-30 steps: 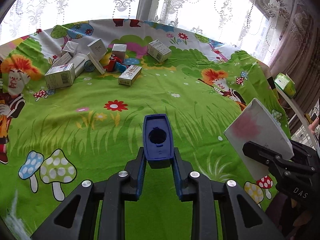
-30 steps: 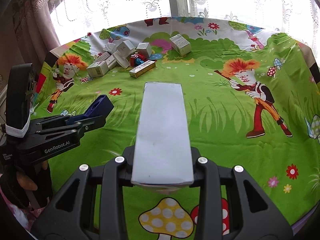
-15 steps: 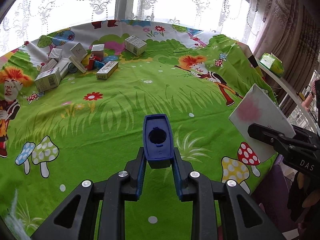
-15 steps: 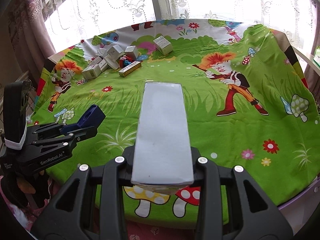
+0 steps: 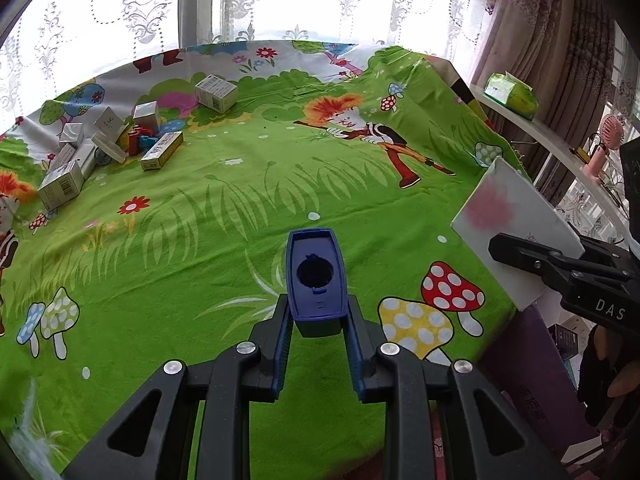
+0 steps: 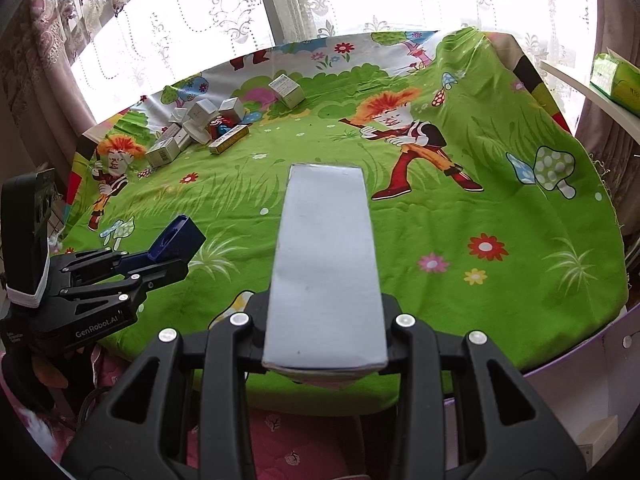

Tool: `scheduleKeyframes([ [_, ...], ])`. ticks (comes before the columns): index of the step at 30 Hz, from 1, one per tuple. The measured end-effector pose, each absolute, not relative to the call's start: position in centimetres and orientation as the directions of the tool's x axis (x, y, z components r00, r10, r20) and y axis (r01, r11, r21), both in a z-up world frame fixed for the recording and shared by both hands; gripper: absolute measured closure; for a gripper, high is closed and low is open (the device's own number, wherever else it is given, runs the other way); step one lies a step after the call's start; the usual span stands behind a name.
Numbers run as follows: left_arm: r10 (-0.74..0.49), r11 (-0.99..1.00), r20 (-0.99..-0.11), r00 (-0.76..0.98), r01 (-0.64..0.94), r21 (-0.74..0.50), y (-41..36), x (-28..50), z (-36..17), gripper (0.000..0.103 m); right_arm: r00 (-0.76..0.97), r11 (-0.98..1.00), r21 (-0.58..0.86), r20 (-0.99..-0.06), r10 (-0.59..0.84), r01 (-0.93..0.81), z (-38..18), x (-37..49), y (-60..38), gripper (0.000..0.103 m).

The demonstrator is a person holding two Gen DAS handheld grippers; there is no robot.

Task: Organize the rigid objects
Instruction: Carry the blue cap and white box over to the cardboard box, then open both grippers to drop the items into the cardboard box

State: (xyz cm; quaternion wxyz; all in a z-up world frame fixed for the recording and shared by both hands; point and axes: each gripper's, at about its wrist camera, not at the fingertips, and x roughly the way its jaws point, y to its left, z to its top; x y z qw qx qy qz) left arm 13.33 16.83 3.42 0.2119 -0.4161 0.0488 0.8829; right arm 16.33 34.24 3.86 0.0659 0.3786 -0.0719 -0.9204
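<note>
So the left gripper (image 5: 316,320) is clamped on a small blue box (image 5: 316,276), and only its own camera shows the open top with a round hole in it; from the right wrist the same blue box (image 6: 176,240) is just a dark wedge sticking out of the jaws. The right gripper (image 6: 325,344) is squeezed onto a long white box (image 6: 326,268), plain grey-white from its own view, while the left view catches the white box (image 5: 516,228) side-on with a pink smudge printed on it. Both are held up over the near edge of the green cartoon tablecloth (image 6: 460,232). Can't see the right pads, the box covers them. The pile of small boxes (image 5: 100,148) sits well away at the far left corner, labels too tiny to read, and a green tissue pack (image 5: 510,94) lies on the side shelf, half cut off in the right view
</note>
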Motion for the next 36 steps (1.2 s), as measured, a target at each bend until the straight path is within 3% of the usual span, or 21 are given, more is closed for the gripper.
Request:
scheduleKeyframes([
  [21, 0.482, -0.666, -0.758, -0.440, -0.746, 0.009, 30.1, 20.3, 5.6, 0.077, -0.689, -0.976, 0.171, -0.724, -0.029, -0.139, 3.9, 23.5, 42.7, 0.065],
  [36, 0.526, -0.436, -0.823, -0.217, -0.899, -0.042, 39.8, 24.6, 3.7, 0.077, -0.612, -0.927, 0.109, -0.777, 0.146, -0.359, 2.5, 28.9, 50.8, 0.065],
])
